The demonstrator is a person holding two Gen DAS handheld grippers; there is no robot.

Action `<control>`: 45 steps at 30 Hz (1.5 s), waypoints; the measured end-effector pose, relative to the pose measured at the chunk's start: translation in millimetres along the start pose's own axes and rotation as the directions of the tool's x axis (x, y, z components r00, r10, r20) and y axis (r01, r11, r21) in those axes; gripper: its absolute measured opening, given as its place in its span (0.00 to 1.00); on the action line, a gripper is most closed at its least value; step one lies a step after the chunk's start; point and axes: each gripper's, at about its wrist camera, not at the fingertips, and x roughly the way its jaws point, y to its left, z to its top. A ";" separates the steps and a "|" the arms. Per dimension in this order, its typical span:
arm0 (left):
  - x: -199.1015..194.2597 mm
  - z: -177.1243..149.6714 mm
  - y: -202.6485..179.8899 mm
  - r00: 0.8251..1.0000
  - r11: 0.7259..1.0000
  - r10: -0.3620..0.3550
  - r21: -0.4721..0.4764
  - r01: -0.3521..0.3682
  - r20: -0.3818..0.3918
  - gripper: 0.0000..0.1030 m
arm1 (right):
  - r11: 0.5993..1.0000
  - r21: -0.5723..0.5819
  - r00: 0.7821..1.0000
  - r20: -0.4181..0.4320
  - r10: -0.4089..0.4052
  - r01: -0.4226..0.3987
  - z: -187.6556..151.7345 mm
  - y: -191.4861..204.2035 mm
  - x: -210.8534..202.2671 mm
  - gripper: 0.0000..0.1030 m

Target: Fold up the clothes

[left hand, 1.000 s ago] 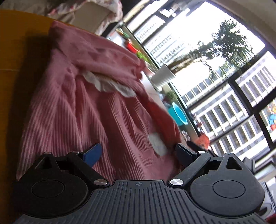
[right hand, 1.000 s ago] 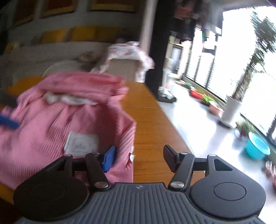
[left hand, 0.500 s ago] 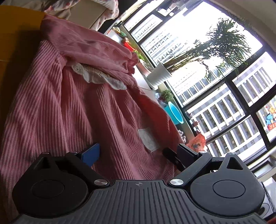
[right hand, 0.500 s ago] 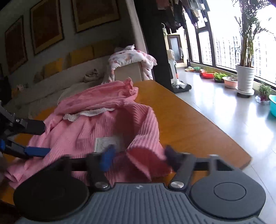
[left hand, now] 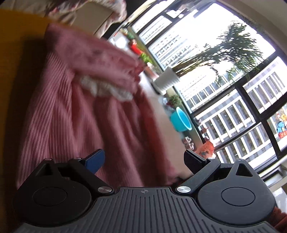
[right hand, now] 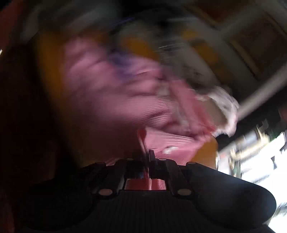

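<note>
A pink ribbed garment (left hand: 75,114) with a white lace trim (left hand: 105,89) lies on the orange-brown table (left hand: 18,59). My left gripper (left hand: 143,159) is open, its fingers spread over the near edge of the garment, holding nothing. In the right wrist view the picture is heavily blurred by motion. My right gripper (right hand: 148,157) is shut on a fold of the pink garment (right hand: 114,100), and the cloth hangs stretched away from it.
Big windows (left hand: 233,89) fill the right side, with a white plant pot (left hand: 166,80) and a turquoise basin (left hand: 180,120) on the floor below them. A sofa with a floral cloth (left hand: 86,7) stands beyond the table.
My right gripper has closed on the garment's edge and swung fast, tilting its view. The garment has shifted and its right edge lifted. My left gripper stays open.
</note>
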 end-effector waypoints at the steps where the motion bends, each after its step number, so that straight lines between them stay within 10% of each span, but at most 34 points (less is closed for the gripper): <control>1: -0.7 5.5 -6.2 1.000 1.000 -0.002 0.019 0.002 0.004 0.95 | 0.999 -0.043 1.000 0.002 -0.013 0.013 -0.3 4.4 0.1 0.03; 6: 20.4 26.9 -49.3 1.000 0.984 -0.001 0.176 0.004 -0.015 0.96 | 1.000 -0.012 1.000 -0.001 0.013 -0.013 0.3 -3.0 -1.0 0.03; 14: 99.8 6.5 -67.6 0.953 0.861 0.280 0.468 -0.197 -0.115 0.86 | 0.978 0.177 0.992 0.075 0.103 -0.115 -7.2 -39.4 -22.4 0.06; 17: 96.6 -4.4 -63.4 0.948 0.827 0.302 0.523 -0.206 -0.104 0.86 | 0.923 0.349 0.985 0.114 0.131 -0.164 -18.0 -80.5 -36.6 0.38; 18: 93.5 -5.4 -63.0 0.948 0.829 0.300 0.520 -0.205 -0.104 0.86 | 0.895 0.409 0.982 0.133 0.137 -0.180 -22.5 -94.0 -39.5 0.60; 20: 87.3 -7.4 -62.3 0.950 0.835 0.295 0.512 -0.203 -0.105 0.86 | 0.830 0.522 0.978 0.162 0.130 -0.197 -30.9 -116.4 -39.3 0.76; 26: 80.0 -8.8 -63.0 0.952 0.842 0.290 0.500 -0.206 -0.097 0.87 | 0.645 0.756 0.993 0.094 0.065 -0.114 -46.0 -152.2 25.3 0.91; 34: 77.5 -16.3 -64.2 0.944 0.789 0.326 0.564 -0.243 -0.050 0.84 | 0.684 0.728 0.989 -0.062 0.134 -0.047 -41.6 -135.8 92.2 1.00; 45: 67.8 -19.9 -61.2 0.962 0.838 0.264 0.512 -0.192 -0.072 0.90 | 0.602 0.794 0.986 -0.152 0.069 0.080 -47.6 -161.5 116.3 1.00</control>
